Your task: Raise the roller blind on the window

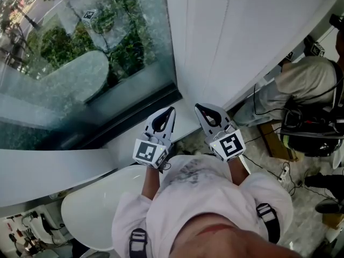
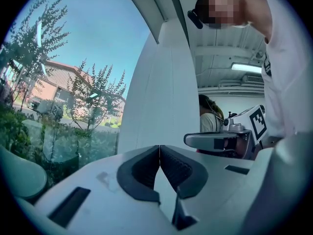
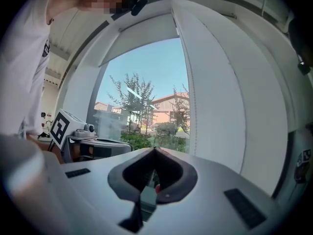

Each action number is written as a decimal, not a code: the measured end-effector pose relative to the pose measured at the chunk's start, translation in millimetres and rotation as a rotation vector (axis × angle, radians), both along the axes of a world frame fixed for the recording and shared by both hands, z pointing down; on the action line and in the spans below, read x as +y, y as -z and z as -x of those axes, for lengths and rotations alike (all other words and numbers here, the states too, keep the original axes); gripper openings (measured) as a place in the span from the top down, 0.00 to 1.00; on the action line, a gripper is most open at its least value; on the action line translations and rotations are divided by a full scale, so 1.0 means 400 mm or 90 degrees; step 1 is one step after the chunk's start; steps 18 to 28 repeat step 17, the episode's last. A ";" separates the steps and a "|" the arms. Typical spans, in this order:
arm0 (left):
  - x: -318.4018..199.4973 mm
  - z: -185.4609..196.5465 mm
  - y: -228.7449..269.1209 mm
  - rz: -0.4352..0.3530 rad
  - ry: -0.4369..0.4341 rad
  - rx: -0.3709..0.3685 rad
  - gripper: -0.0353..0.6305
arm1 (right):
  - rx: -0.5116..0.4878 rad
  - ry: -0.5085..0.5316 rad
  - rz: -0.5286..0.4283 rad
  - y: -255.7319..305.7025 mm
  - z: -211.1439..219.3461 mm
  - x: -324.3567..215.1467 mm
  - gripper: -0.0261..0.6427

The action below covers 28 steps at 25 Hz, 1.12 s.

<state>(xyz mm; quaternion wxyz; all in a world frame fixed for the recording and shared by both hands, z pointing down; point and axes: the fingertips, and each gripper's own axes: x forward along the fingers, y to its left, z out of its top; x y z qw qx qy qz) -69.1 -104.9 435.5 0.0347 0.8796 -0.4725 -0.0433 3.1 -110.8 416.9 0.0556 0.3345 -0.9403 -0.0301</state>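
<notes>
Roller blind (image 3: 142, 39), at 12 o'clock above the jaws in the right gripper view, covers only the top of the window (image 3: 146, 97). Its long axis lies crosswise, the hem running from 8 to 2 o'clock. Left gripper (image 2: 159, 147) and right gripper (image 3: 155, 149): jaws pressed together, tips touching, with nothing discernible between them.

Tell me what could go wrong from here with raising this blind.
The left gripper is shut, but no cord shows between its jaws; a pull may move nothing. The bead cord hangs against the white pillar, thin and easy to miss. The right gripper sits close beside the left, so they could knock together.
</notes>
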 end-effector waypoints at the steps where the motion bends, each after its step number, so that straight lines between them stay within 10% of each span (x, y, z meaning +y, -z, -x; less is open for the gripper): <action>1: -0.001 0.001 0.001 0.000 0.001 -0.001 0.93 | 0.000 0.000 0.001 0.000 0.001 -0.001 0.87; 28: -0.018 0.011 0.010 -0.001 0.003 -0.004 0.93 | 0.009 -0.001 0.003 -0.006 0.010 -0.020 0.87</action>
